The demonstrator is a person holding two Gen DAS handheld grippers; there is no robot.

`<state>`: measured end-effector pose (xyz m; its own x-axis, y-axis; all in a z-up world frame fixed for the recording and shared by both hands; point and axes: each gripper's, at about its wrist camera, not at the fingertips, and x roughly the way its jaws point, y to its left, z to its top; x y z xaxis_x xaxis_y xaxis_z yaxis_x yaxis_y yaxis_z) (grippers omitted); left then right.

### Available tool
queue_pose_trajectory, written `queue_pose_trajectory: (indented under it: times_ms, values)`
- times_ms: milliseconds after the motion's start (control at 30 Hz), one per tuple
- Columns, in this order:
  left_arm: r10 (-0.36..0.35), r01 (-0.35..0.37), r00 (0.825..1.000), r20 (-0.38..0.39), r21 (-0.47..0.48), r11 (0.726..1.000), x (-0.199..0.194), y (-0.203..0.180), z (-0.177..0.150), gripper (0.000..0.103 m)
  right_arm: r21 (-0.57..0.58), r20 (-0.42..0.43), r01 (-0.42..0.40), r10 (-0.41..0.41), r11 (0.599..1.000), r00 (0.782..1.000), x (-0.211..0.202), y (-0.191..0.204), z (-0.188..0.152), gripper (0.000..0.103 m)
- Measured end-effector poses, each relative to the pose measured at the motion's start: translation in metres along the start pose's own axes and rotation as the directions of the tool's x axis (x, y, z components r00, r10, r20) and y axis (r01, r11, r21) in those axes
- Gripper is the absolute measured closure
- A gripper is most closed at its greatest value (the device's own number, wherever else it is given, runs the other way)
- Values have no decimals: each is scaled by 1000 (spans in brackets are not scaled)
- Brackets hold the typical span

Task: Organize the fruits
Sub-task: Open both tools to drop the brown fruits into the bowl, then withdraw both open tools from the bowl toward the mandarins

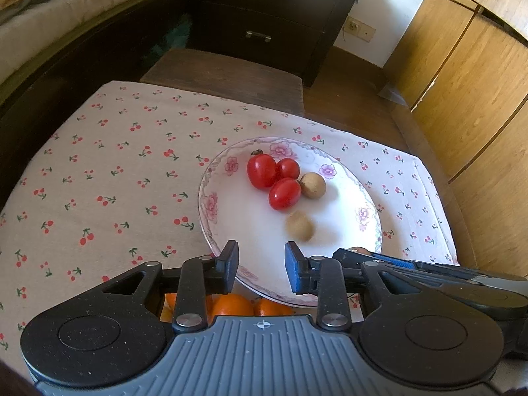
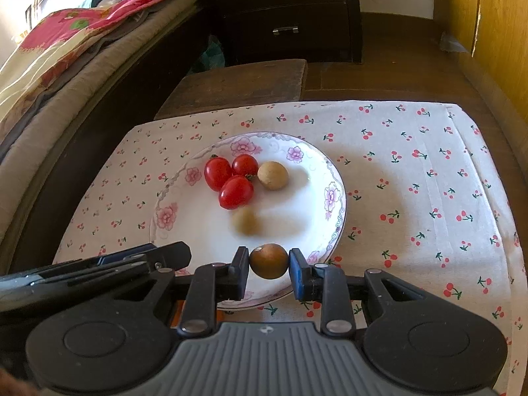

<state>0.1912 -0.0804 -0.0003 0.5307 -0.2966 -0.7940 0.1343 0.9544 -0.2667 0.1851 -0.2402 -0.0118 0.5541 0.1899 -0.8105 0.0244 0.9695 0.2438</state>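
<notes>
The right tongs [image 2: 269,265], at the lower middle of the right wrist view, are clamped on a brown longan [image 2: 268,261] over the near rim of the flowered plate [image 2: 333,198]. On the plate lie three cherry tomatoes [image 2: 231,178] in a cluster, touching, with a pale longan [image 2: 272,175] just right of them and a blurred one [image 2: 247,220] below. The left tongs [image 1: 262,269] stand apart with nothing between them over the plate's near edge, with oranges [image 1: 231,305] beneath them on the cherry-print surface [image 1: 99,181].

Blurring: nearer brown fruit [image 2: 247,221] on plate [image 2: 184,221]. Hiding mostly behind left gripper [image 1: 261,269]: oranges [image 1: 231,304]. Cutting off at frame edges: bed [image 2: 49,66].
</notes>
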Motion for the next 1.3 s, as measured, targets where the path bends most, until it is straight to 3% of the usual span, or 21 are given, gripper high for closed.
queue_pose_trajectory:
  times_ms: [867, 1300]
  values:
    - [-9, 9, 999, 52, -2, 1000, -29, 15, -3, 50, -10, 41, -36, 37, 999, 998, -24, 17, -5, 72]
    - [12, -11, 998, 65, -11, 1000, -50, 35, -14, 49, -20, 67, -67, 68, 998, 995, -45, 26, -14, 70]
